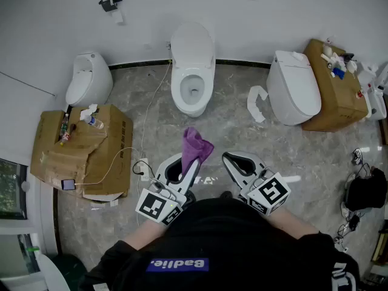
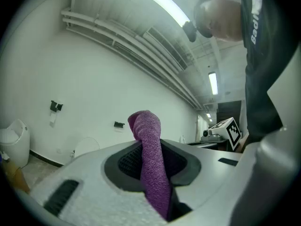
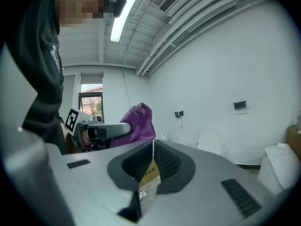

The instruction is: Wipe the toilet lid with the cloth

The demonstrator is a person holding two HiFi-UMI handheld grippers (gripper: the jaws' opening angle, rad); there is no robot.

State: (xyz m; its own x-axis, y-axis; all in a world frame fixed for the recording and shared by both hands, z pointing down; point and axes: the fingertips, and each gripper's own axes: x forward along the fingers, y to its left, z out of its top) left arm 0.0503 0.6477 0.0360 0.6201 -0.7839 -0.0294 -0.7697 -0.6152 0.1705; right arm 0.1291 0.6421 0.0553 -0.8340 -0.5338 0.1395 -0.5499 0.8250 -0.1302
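Note:
A purple cloth (image 1: 197, 145) stands up out of my left gripper (image 1: 185, 160), which is shut on it; in the left gripper view the cloth (image 2: 149, 140) runs up between the closed jaws. My right gripper (image 1: 234, 158) is beside it, shut, and in the right gripper view a small brown paper tag (image 3: 150, 172) with a thin string sits pinched between its jaws. Ahead on the floor is a white toilet (image 1: 193, 90) with its lid (image 1: 193, 44) raised against the wall. Both grippers are well short of it, near my body.
A second white toilet (image 1: 293, 88) with a closed lid stands at the right by a cardboard box (image 1: 332, 96). At the left are a white urinal (image 1: 88, 77) and a cardboard box (image 1: 79, 153) holding small items. A white cable (image 1: 145, 126) crosses the marble floor. A dark bag (image 1: 365, 190) lies far right.

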